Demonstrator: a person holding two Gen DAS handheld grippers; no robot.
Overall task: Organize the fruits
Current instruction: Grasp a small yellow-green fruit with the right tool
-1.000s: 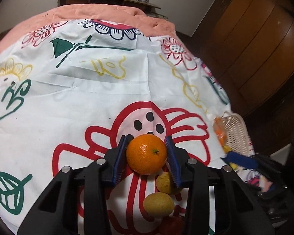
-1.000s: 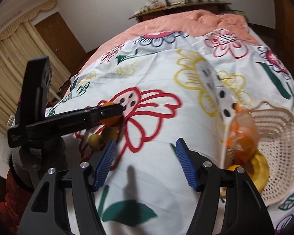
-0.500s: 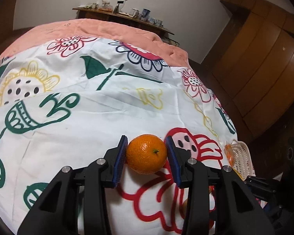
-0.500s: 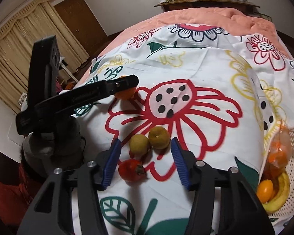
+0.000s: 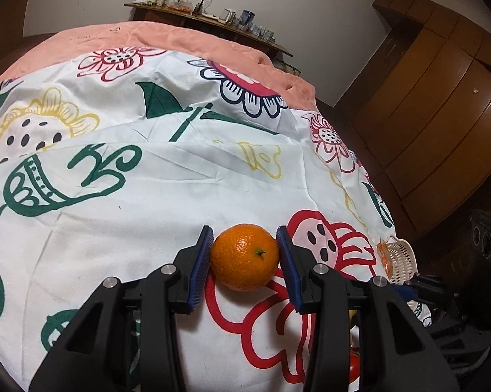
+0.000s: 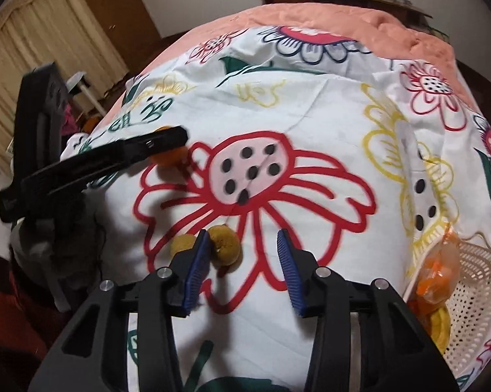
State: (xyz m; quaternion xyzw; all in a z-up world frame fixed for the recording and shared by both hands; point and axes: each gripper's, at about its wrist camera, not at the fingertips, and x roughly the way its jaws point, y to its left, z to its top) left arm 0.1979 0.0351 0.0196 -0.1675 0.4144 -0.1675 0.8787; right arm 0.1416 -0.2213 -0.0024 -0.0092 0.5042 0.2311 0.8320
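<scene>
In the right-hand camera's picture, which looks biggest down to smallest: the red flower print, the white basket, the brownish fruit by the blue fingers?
1. Red flower print, largest.
2. White basket, partly cut off by the picture's edge.
3. Brownish fruit, smallest, though nearest the camera.

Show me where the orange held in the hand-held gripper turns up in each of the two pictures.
Left wrist view: the orange sits low at centre, clamped between the blue pads.
Right wrist view: the same orange is at mid-left, half hidden behind the black left hand-held gripper.
Shared landmark: the red flower with black dots.
</scene>
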